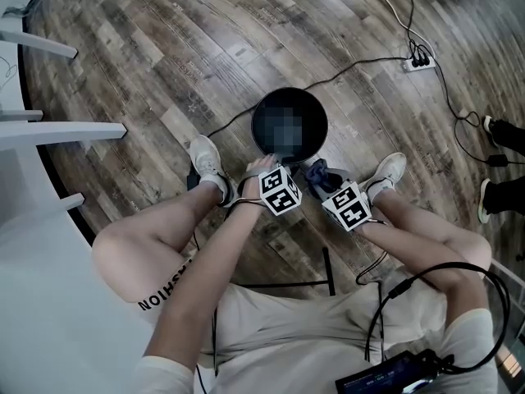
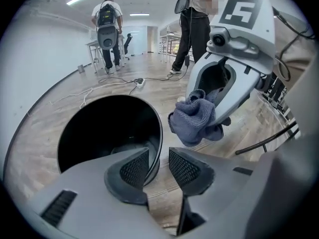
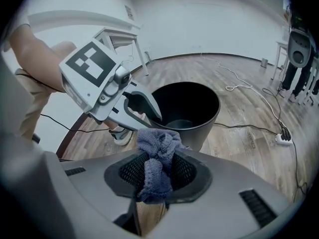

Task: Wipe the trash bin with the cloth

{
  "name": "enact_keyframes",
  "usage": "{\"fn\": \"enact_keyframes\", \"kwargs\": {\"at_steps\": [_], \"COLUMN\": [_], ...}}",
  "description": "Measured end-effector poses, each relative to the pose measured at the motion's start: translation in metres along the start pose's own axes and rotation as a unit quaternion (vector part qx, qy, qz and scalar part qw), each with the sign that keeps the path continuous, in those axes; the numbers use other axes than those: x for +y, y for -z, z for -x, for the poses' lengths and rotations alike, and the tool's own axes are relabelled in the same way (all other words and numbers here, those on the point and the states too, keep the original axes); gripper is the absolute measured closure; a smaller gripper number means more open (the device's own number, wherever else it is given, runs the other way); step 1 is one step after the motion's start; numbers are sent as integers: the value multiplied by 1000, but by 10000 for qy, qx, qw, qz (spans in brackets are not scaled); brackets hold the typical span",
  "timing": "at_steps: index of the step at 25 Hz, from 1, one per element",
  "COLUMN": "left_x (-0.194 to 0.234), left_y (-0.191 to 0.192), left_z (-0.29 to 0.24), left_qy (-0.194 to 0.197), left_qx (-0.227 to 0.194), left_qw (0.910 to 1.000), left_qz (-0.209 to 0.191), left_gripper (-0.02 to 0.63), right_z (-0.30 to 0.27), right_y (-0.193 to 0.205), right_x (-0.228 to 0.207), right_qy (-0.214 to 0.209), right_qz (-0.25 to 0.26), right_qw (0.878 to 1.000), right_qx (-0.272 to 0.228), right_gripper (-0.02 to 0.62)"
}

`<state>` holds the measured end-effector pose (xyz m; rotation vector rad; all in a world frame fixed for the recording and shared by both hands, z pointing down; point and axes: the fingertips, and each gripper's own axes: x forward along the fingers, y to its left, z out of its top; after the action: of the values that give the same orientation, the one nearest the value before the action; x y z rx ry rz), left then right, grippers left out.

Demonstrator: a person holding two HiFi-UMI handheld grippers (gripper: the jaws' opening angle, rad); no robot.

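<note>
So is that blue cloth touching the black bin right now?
Apart. The left gripper view shows a thin strip of floor between the cloth and the trash bin, with the cloth hanging beside its rim.

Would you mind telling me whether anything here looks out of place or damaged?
Nothing stands out. The trash bin stands upright on the floor, and the cloth is bunched in the right gripper's jaws. Only loose cables trail over the floor to a power strip.
</note>
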<state>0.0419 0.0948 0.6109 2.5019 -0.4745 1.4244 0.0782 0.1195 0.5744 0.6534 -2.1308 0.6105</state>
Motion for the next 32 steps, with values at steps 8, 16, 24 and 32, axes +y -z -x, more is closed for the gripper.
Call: {"fn": "enact_keyframes", "kwargs": {"at_steps": [8, 16, 24, 32], "left_x": [23, 24, 25, 26], "left_y": [22, 36, 33, 38], "left_z": [19, 10, 7, 7], "left_qy": [-184, -87, -95, -69], "left_qx": [226, 361, 355, 578], "left_qw": [9982, 9910, 9895, 9802], "left_qz": [-526, -1283, -1396, -1892], "left_gripper": [480, 479, 479, 492], "right_z": [9, 4, -23, -40], "right_y": [-14, -20, -24, -17], "right_x": [7, 8, 0, 1], "right_qy": [-1, 61, 99, 23], "right_qz": [-78, -108, -122, -92], "right_qw": [9999, 9995, 9996, 9999], "right_qx": [-151, -294, -218, -57], "right_gripper": [492, 492, 492, 492]}}
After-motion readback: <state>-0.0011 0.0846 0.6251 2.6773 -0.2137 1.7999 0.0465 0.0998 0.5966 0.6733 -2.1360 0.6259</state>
